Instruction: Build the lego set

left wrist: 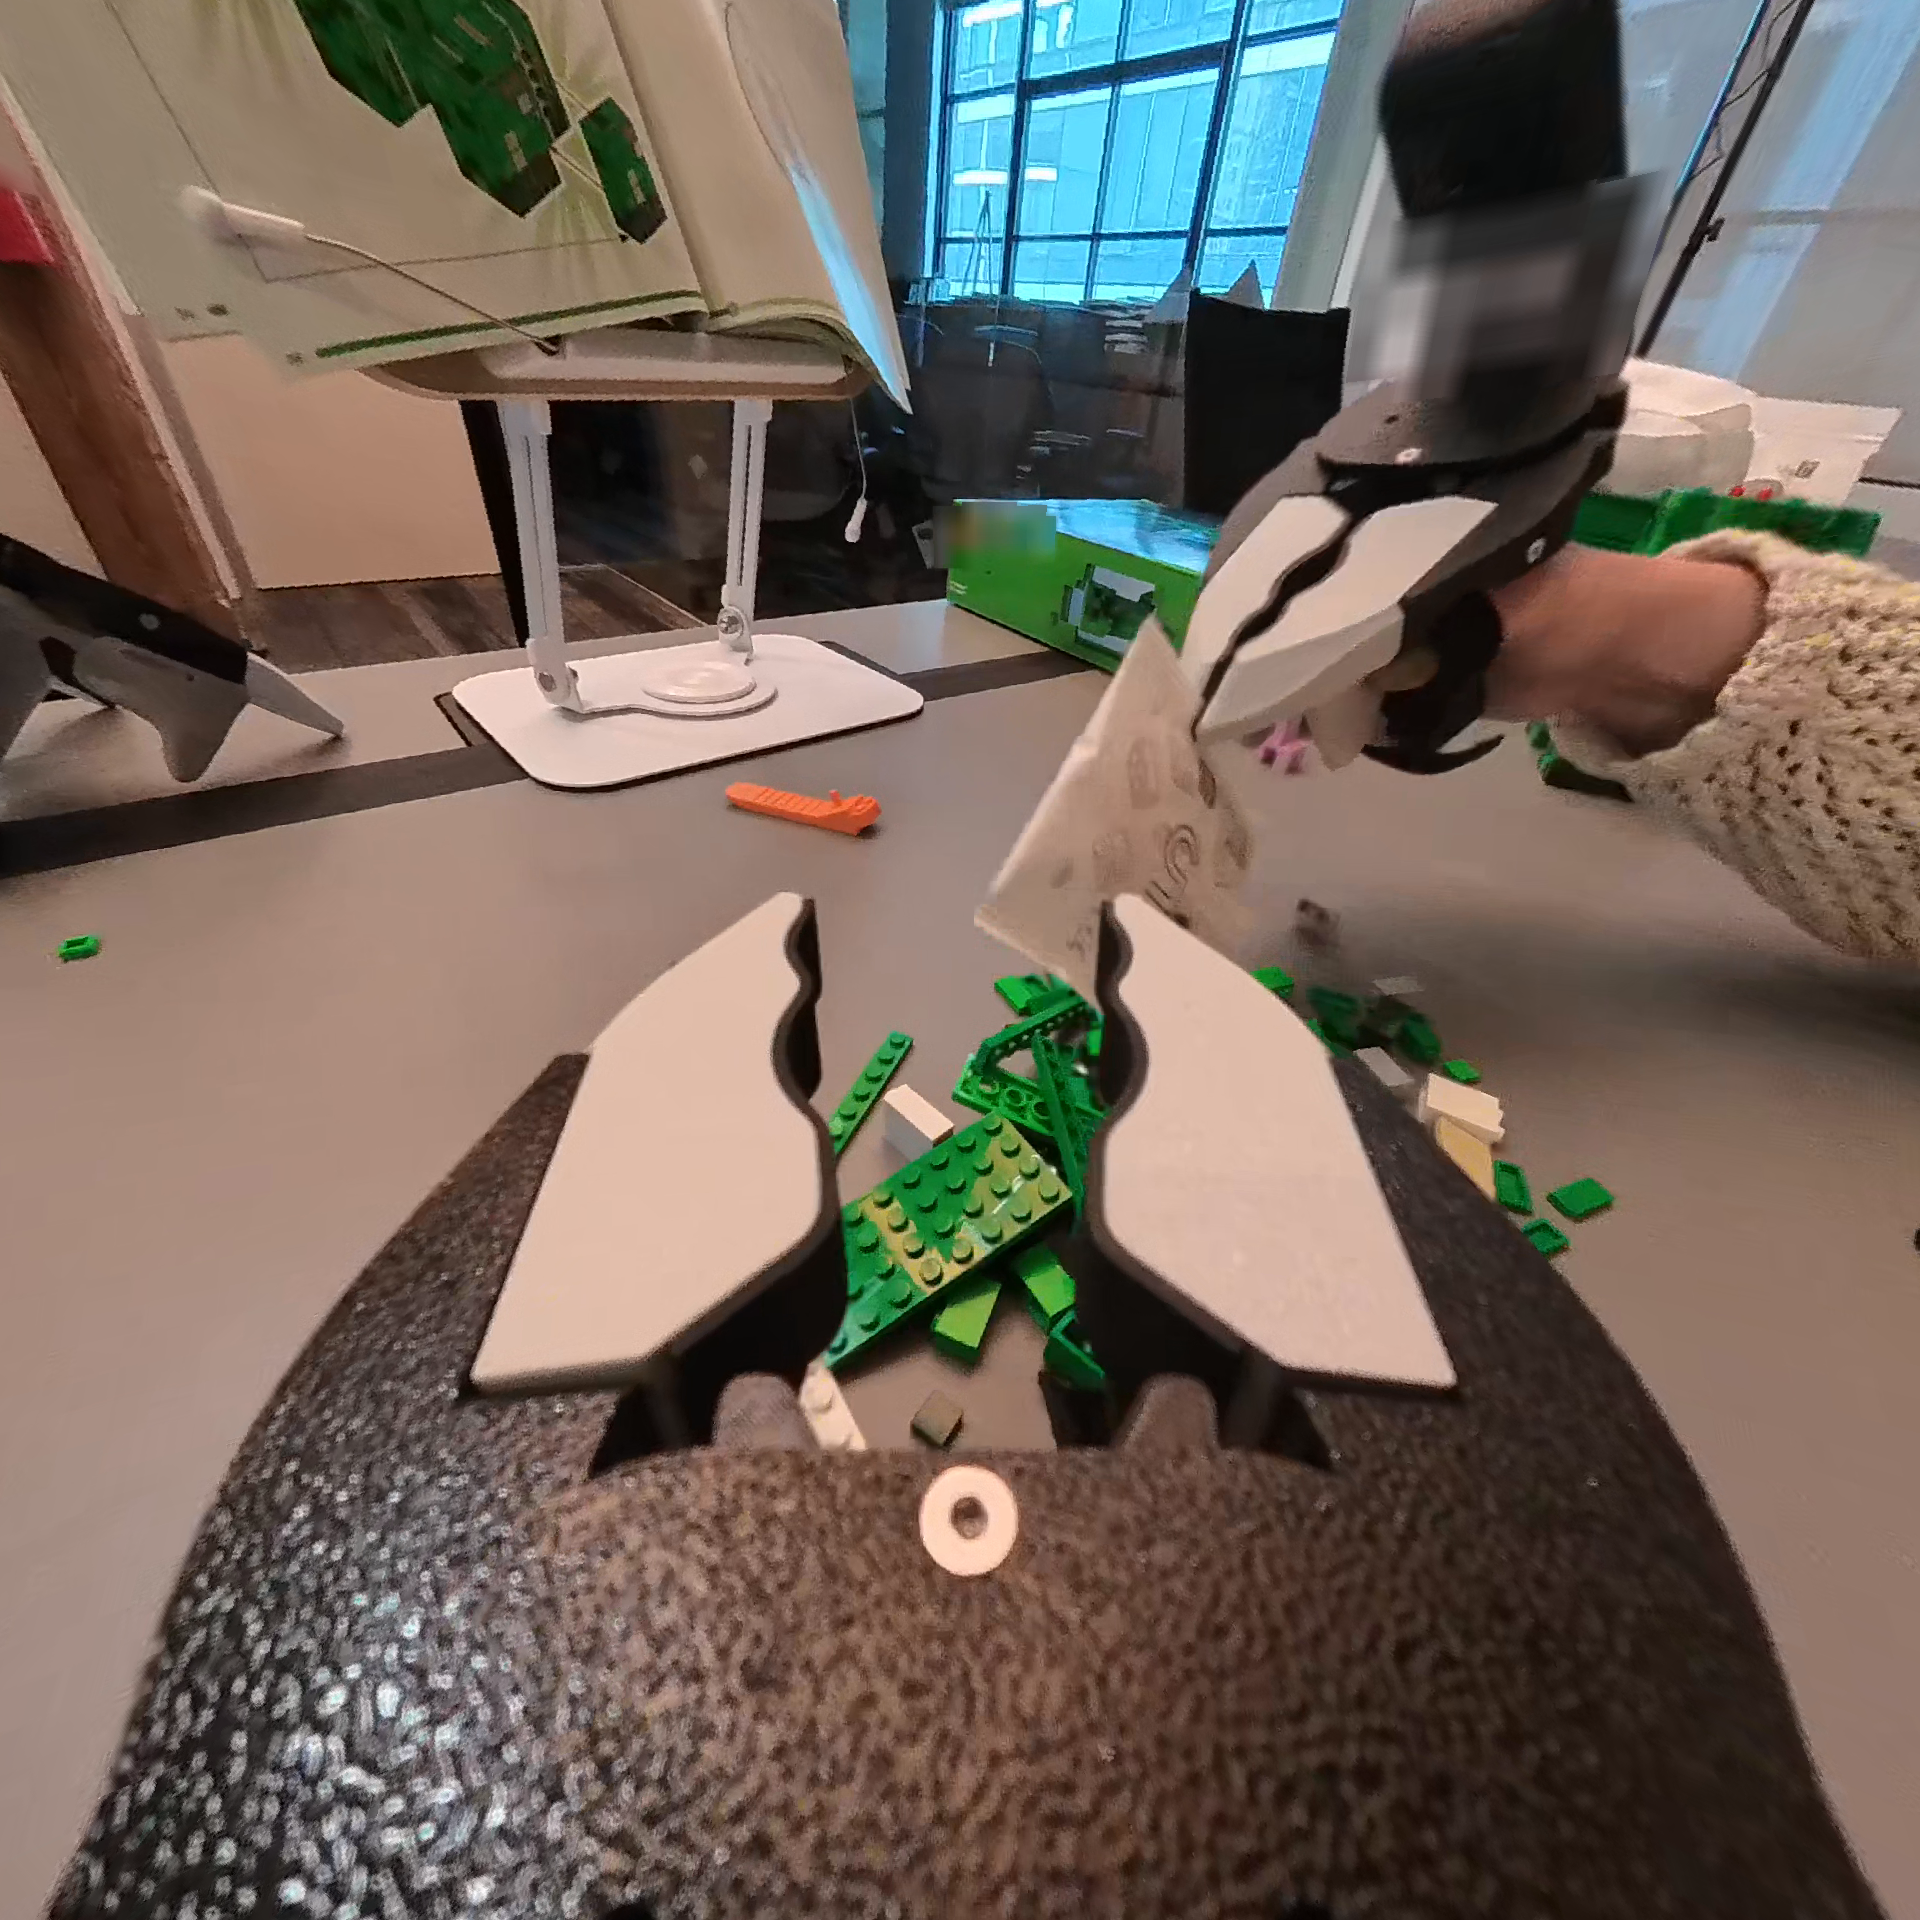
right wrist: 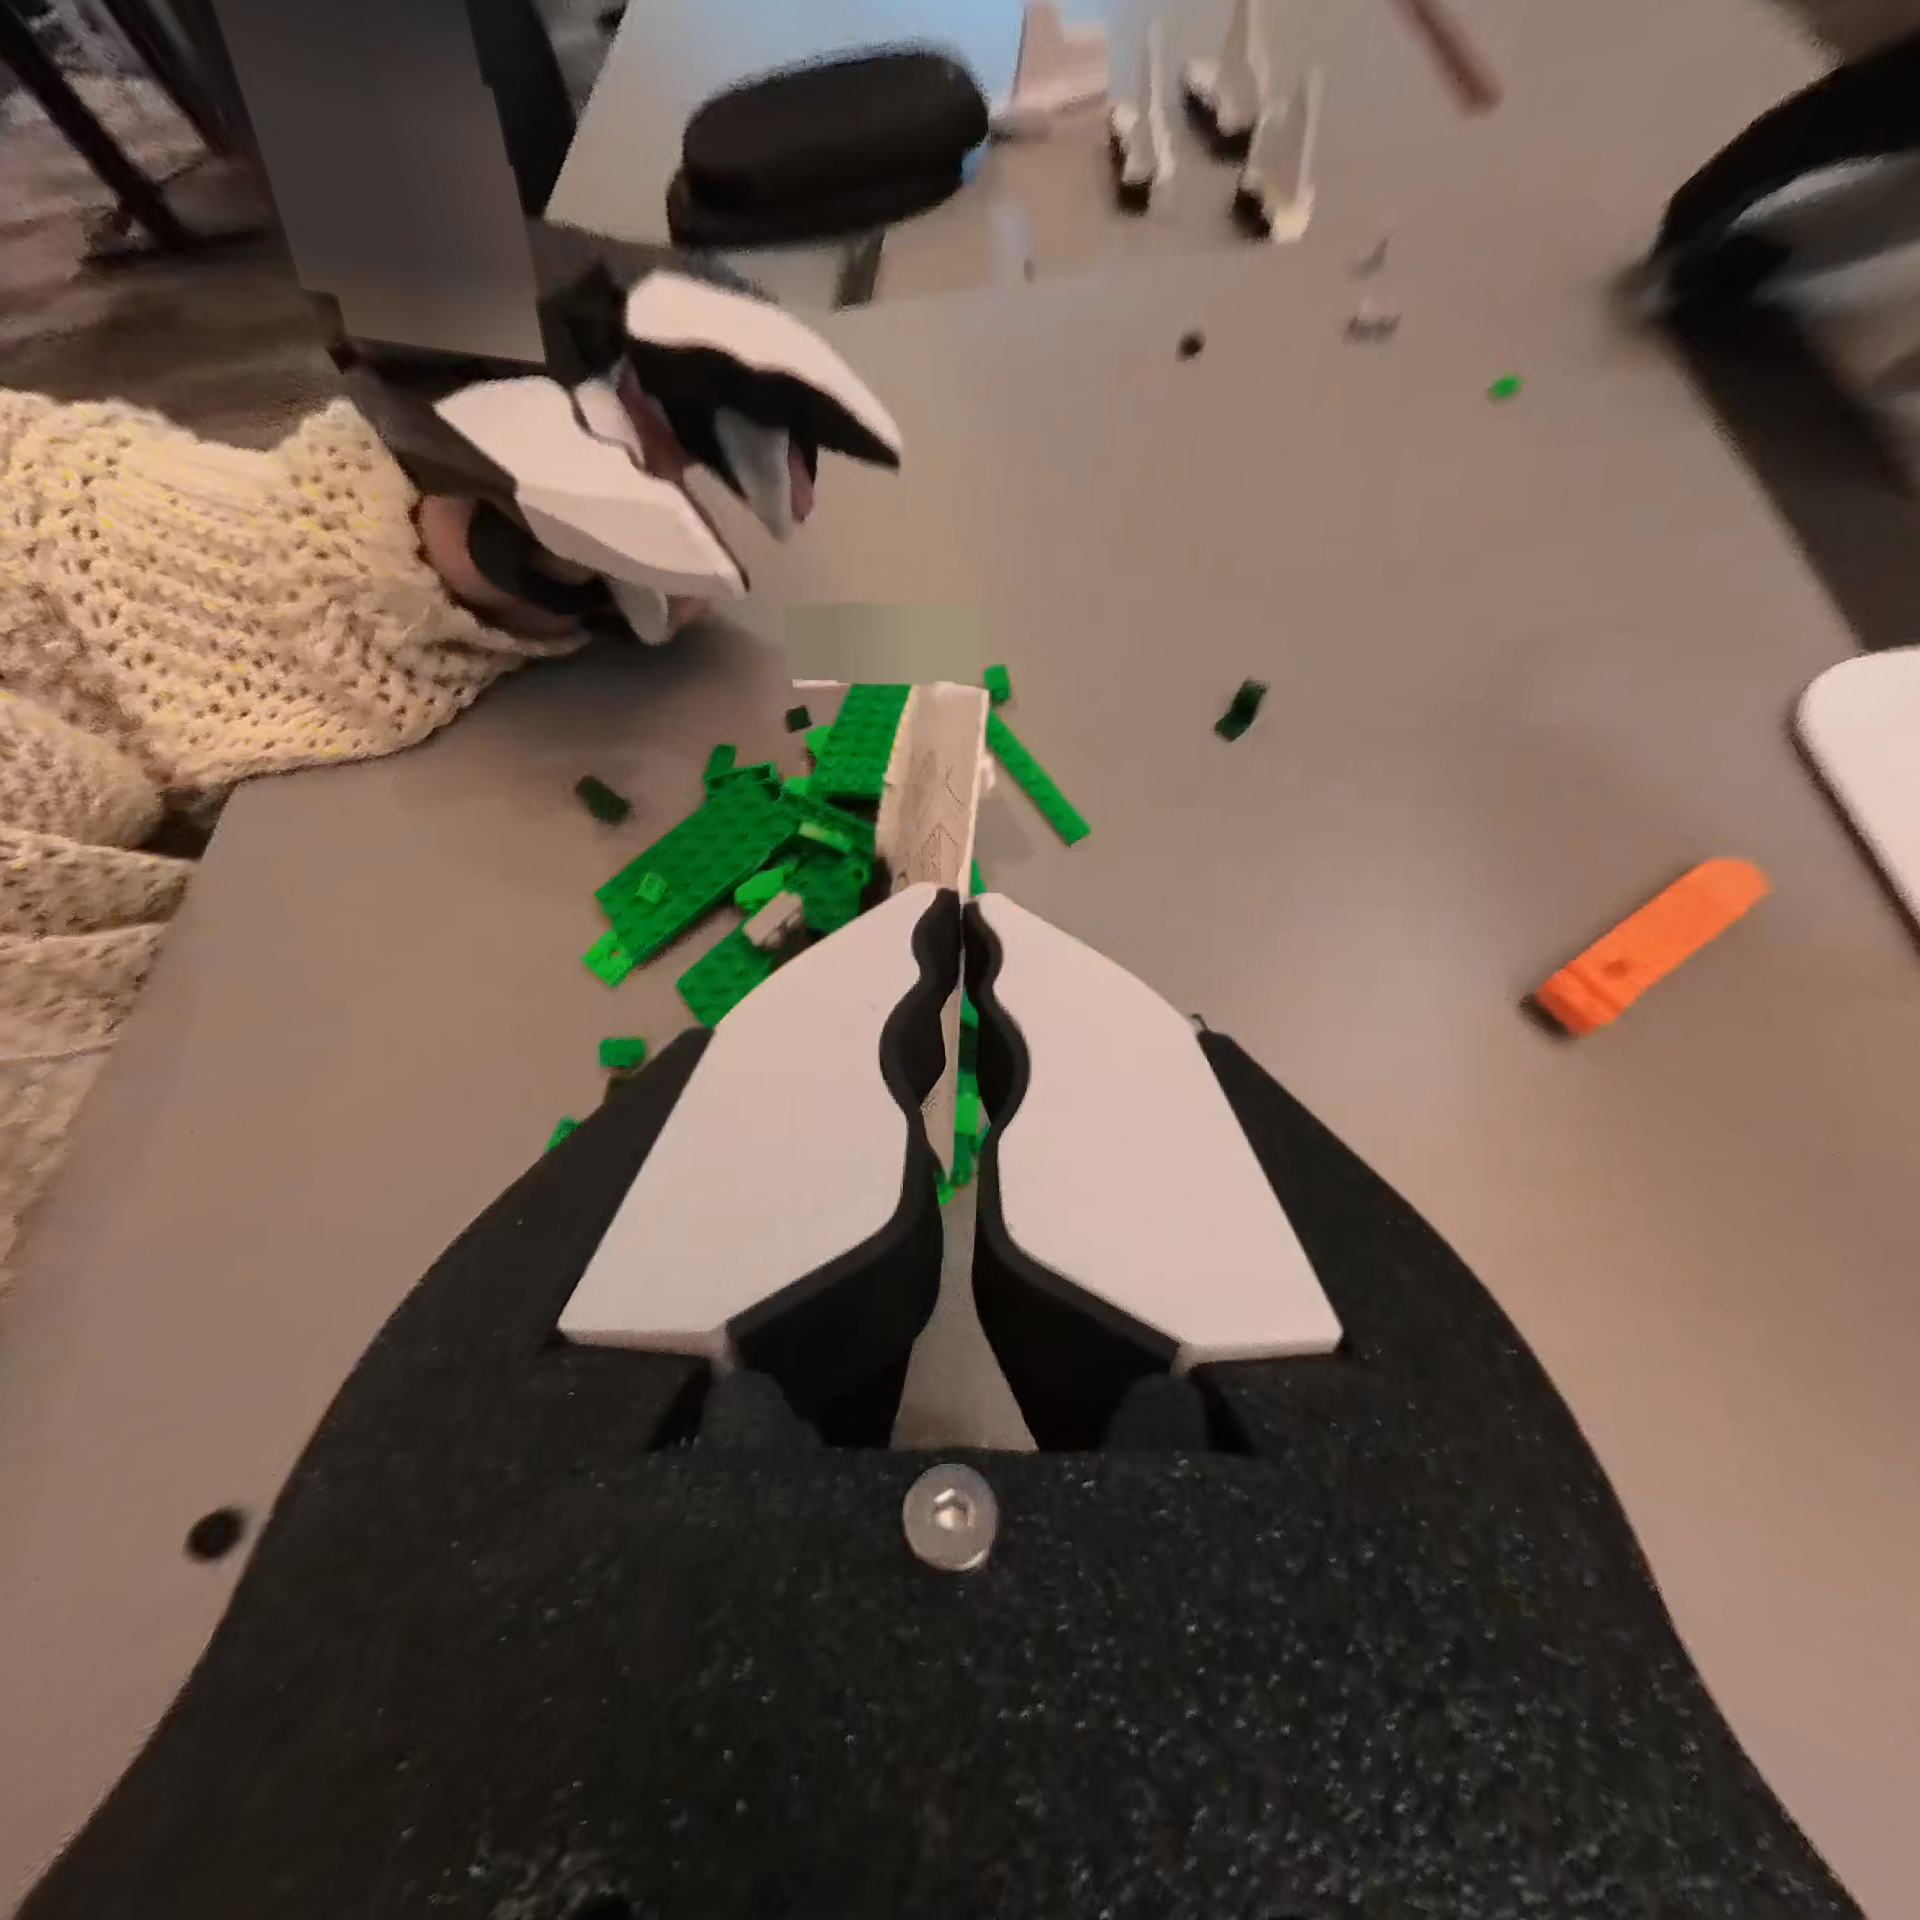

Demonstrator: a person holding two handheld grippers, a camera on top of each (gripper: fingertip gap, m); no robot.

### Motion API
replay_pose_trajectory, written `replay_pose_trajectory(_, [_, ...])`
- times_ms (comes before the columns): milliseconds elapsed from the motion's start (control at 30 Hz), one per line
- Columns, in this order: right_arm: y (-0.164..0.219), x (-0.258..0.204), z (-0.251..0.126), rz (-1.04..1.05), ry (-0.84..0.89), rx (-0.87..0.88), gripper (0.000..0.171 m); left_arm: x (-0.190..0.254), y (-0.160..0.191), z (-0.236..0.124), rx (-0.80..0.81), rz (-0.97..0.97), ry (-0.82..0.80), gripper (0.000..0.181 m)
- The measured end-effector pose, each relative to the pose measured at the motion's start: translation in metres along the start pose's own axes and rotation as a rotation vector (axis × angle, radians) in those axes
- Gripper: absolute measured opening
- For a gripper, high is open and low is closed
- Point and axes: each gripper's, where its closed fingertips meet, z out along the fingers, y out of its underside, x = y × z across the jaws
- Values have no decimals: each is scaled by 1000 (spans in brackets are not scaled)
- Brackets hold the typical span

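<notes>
Fingers of our right gripper (right wrist: 958,906) pinch the paper bag (right wrist: 940,790); left fingers (left wrist: 961,914) gape wide. We tip it steadily over the green bricks (right wrist: 727,862) beyond them.

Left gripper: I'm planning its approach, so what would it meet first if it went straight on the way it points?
Probably the pile of green bricks on the table between the open left gripper's jaws; beyond them, the paper bag in the right gripper. Depth is uncertain.
</notes>
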Motion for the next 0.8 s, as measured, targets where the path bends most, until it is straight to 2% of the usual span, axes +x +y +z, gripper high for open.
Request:
replay_pose_trajectory(133, [-18, -2, -13, -5, 39, 219, 0, 10, -2, 10, 10, -44, 59, 44])
replay_pose_trajectory(267, [-35, -13, -23, 79, -36, 407, 0, 25, -8, 27, -18, -117, 159, 36])
replay_pose_trajectory(400, [-35, -19, -23, 101, -57, 465, 0, 43, -22, 33, 41, -177, 290, 15])
replay_pose_trajectory(500, [-36, -24, -24, 99, -66, 500, 0, 47, -24, 35, 43, -181, 317, 0])
replay_pose_trajectory(567, [-32, -20, -23, 70, -7, 476, 1, 51, -20, 34, -34, -147, 344, 0])
replay_pose_trajectory(633, [-36, -14, -36, 5, 103, 445, 27, 50, -15, 31, -151, 7, 321, 0])
replay_pose_trajectory(667, [-43, -22, -43, -55, 104, 407, 38, 52, -12, 29, -222, 110, 325, 0])
replay_pose_trajectory(733, [-52, -45, -39, -231, 92, 253, 40, 64, -7, 27, -364, 297, 370, 0])
replay_pose_trajectory(800, [-46, -55, -21, -395, 111, 33, 40, 73, -3, 28, -490, 476, 393, 0])
